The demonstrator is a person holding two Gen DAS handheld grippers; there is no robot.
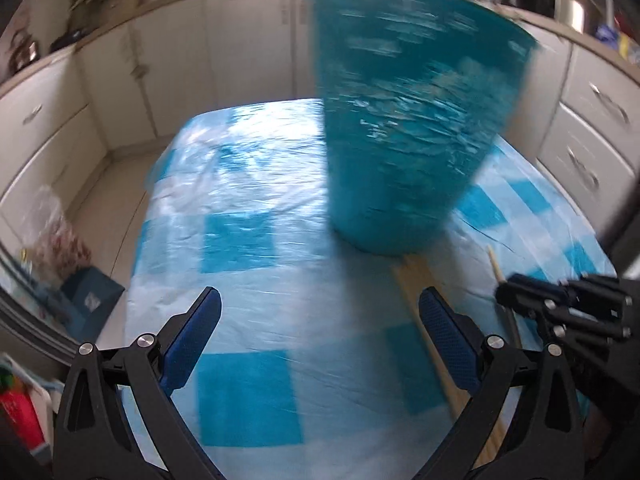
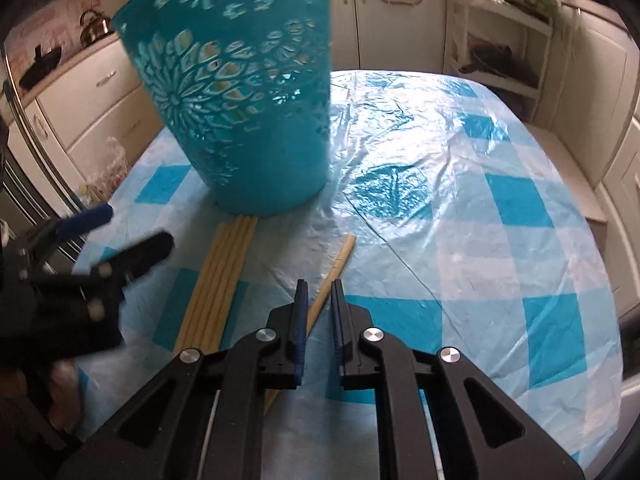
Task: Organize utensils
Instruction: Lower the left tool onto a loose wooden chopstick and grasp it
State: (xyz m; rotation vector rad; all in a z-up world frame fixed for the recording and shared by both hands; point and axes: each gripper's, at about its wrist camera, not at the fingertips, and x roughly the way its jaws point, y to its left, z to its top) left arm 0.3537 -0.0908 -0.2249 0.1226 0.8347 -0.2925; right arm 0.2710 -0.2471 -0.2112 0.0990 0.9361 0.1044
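A tall teal plastic holder with cut-out flower patterns (image 2: 244, 92) stands on the blue-checked table; it is blurred in the left wrist view (image 1: 408, 120). Several pale wooden chopsticks (image 2: 218, 280) lie side by side in front of it, also in the left wrist view (image 1: 424, 312). A single chopstick (image 2: 334, 270) lies apart to their right. My right gripper (image 2: 319, 292) sits low over this single chopstick, jaws narrowly apart with it running between them. My left gripper (image 1: 320, 312) is open and empty above the table; it shows blurred in the right wrist view (image 2: 132, 232).
The table has a plastic-covered blue and white checked cloth (image 2: 460, 220). Cream cabinets and drawers (image 1: 120, 92) surround it. A shelf with dark items (image 2: 496, 60) stands at the back right. A clear bag (image 1: 52, 224) and a blue box (image 1: 90, 296) lie on the floor at left.
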